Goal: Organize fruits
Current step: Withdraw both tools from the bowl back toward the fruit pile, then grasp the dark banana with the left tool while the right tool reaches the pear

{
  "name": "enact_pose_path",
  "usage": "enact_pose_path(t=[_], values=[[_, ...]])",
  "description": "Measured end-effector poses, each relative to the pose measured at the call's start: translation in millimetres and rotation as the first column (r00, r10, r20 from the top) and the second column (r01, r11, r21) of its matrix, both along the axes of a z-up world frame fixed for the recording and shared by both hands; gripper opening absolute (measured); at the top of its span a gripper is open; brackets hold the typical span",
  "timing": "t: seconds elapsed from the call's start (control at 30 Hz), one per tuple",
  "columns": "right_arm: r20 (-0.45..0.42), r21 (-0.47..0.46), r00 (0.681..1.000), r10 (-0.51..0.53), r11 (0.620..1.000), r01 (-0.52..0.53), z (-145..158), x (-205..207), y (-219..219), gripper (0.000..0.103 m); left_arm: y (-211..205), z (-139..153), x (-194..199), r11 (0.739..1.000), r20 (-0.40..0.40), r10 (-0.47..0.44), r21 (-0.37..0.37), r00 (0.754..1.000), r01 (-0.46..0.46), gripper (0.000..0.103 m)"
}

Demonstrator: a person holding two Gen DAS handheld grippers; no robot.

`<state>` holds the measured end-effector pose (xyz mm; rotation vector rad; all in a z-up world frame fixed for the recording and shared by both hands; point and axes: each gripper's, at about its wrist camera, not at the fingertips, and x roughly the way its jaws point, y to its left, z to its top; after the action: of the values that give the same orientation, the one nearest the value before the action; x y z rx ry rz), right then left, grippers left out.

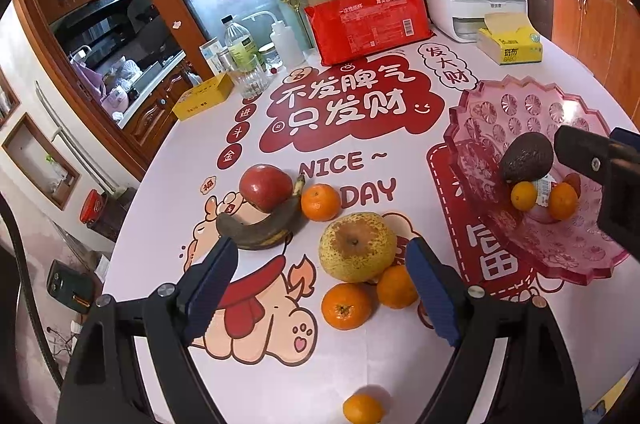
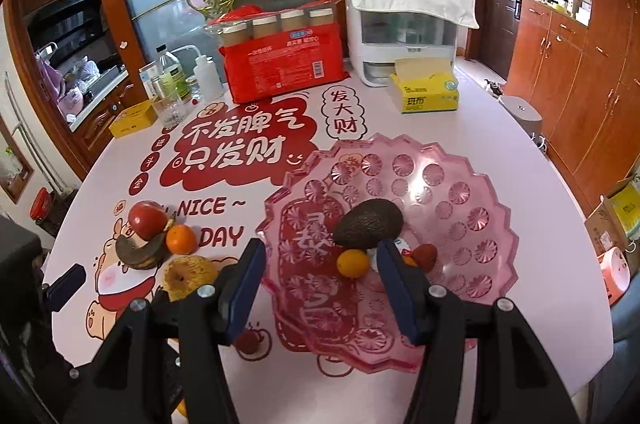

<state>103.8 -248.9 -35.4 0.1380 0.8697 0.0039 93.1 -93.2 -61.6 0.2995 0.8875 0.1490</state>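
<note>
left tool (image 1: 322, 272): its blue-padded fingers are standing spread wide and holding nothing; it is hovering over the loose fruit on the counter
nearest fruit: the big speckled yellow-green pear (image 1: 357, 247) is lying straight ahead between the two pads, a little nearer the right one; it is roundish with its stem end facing up, so no long axis is governing the grip
neighbours: two small orange mandarins (image 1: 346, 306) are touching the pear on its near side; the blackened curved banana (image 1: 262, 226) is lying crosswise to the left, with the red apple (image 1: 265, 187) resting against it
right tool (image 2: 321, 278): also spread and empty; it is hanging over the near rim of the pink scalloped plastic fruit tray (image 2: 472, 224), where the dark avocado (image 2: 368, 223) is sitting
which hand is nearer: the left, judging by both views; the tray is lying to the right of the pear
risk: the closing pads may nudge the mandarins
</note>
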Motion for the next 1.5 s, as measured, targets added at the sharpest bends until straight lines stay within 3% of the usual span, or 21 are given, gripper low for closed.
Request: enact_pose_path(t=[0.43,0.77,0.93,1.07,1.23,1.4,1.5], values=[[-0.046,-0.010,0.998,0.053,0.999,-0.053,-21.9,0.4,41.9,0.058,68.6,-10.1,15.8,0.997,-0.054,0.009,-0.078,0.999,-0.014,0.087],[-0.080,0.053,0.996,-0.048,0.997,0.052,-35.4,13.3,68.3,0.058,152.7,-19.1,49.7,0.989,-0.088,-0.034,-0.148,0.996,0.021,0.087],[-0.077,0.061,0.996,-0.048,0.997,0.053,-41.7,22.1,94.8,0.058,191.0,-40.2,66.9,0.982,-0.117,-0.129,-0.156,0.985,0.110,0.087],[-0.088,0.044,0.996,0.024,0.999,-0.021,-48.8,35.3,127.4,0.058,204.0,-59.1,76.4,0.957,-0.139,-0.271,-0.141,0.952,0.252,0.087],[-0.173,-0.033,0.982,0.076,0.996,-0.083,-71.4,61.3,158.6,0.058,202.4,-78.6,91.9,0.891,-0.193,-0.454,-0.124,0.870,0.438,0.087],[-0.233,0.007,0.970,0.066,0.998,-0.067,-91.4,70.2,155.8,0.058,195.6,-96.1,109.2,0.840,-0.241,-0.543,-0.144,0.805,0.523,0.087],[-0.218,0.029,0.974,0.058,0.998,-0.052,-94.6,67.2,152.7,0.062,192.0,-107.1,121.6,0.827,-0.269,-0.562,-0.166,0.782,0.537,0.088]])
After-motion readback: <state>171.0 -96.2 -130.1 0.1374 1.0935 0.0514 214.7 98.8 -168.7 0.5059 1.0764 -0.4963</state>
